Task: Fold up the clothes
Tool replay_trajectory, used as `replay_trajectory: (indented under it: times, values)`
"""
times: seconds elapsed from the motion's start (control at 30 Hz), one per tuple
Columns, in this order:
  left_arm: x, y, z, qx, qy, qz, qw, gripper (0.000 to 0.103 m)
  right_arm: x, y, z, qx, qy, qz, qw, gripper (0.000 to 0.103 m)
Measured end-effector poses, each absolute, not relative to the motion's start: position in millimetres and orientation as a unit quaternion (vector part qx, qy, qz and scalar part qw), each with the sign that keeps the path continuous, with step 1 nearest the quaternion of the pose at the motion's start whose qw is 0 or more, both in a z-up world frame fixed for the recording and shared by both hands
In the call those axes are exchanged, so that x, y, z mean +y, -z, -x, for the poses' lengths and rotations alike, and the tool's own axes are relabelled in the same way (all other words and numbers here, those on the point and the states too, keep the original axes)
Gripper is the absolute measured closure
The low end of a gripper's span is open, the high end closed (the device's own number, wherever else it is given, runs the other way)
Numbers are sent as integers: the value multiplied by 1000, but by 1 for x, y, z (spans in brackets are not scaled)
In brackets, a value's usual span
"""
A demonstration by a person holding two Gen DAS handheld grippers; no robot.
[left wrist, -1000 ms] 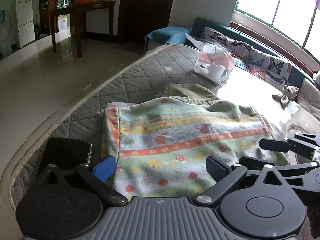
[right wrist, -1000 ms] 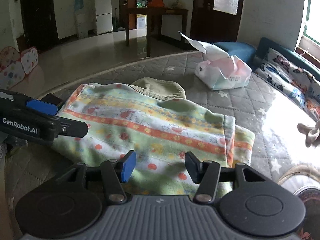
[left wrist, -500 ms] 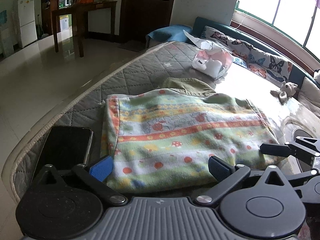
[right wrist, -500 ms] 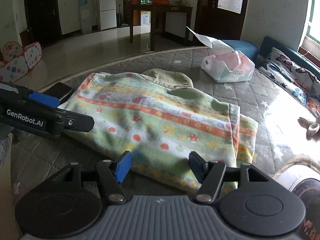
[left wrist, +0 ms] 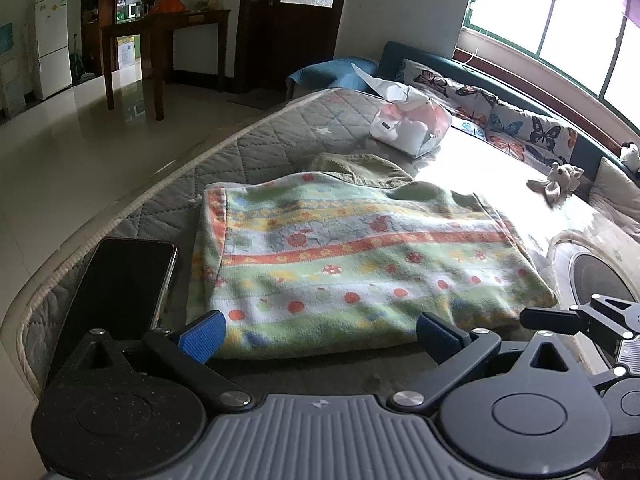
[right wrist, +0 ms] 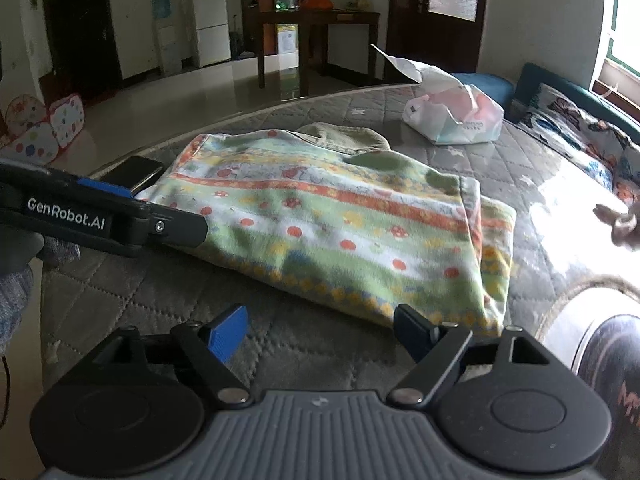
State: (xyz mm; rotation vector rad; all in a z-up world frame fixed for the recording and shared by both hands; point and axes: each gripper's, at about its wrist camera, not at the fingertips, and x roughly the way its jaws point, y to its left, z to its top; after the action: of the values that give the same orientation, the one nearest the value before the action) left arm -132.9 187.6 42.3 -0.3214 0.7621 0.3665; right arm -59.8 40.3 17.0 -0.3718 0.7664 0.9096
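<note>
Our left tool point(left wrist: 320, 334) stands apart; our right tool point(right wrist: 320, 330) has just been spreading, empty; folded blanket point(right wrist: 340, 220) lies on the bed point(right wrist: 280, 344).

One folded patterned towel point(left wrist: 360, 256), one olive garment point(left wrist: 360, 166) at its 12 o'clock. One phone point(left wrist: 120, 284), one plastic bag point(left wrist: 412, 126). Two claws: left claw point(left wrist: 320, 336), right claw point(right wrist: 320, 334).

The folded blanket point(left wrist: 360, 264) lies on the mattress point(left wrist: 260, 152) just ahead of both sets of jaws, touching neither. A garment point(left wrist: 360, 166) pokes out from under its far edge. A phone point(left wrist: 120, 280) rests on the mattress left of the blanket, ahead of the left jaws. Farther ahead sits a bag point(left wrist: 408, 128); cushions point(left wrist: 512, 128) line the far right.
</note>
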Motion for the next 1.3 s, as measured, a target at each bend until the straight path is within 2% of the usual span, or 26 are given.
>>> replay_trajectory:
  times: [0.2, 0.97, 1.3]
  values:
    - [181, -40, 138, 371, -177, 158, 898, 0, 33, -15, 65, 366, -415, 157, 818, 15]
    - [165, -46, 144, 369, -166, 144, 903, 0, 9, -29, 75, 325, -375, 195, 846, 14]
    - [156, -43, 144, 373, -152, 138, 905, 0, -7, -33, 75, 326, -362, 165, 857, 13]
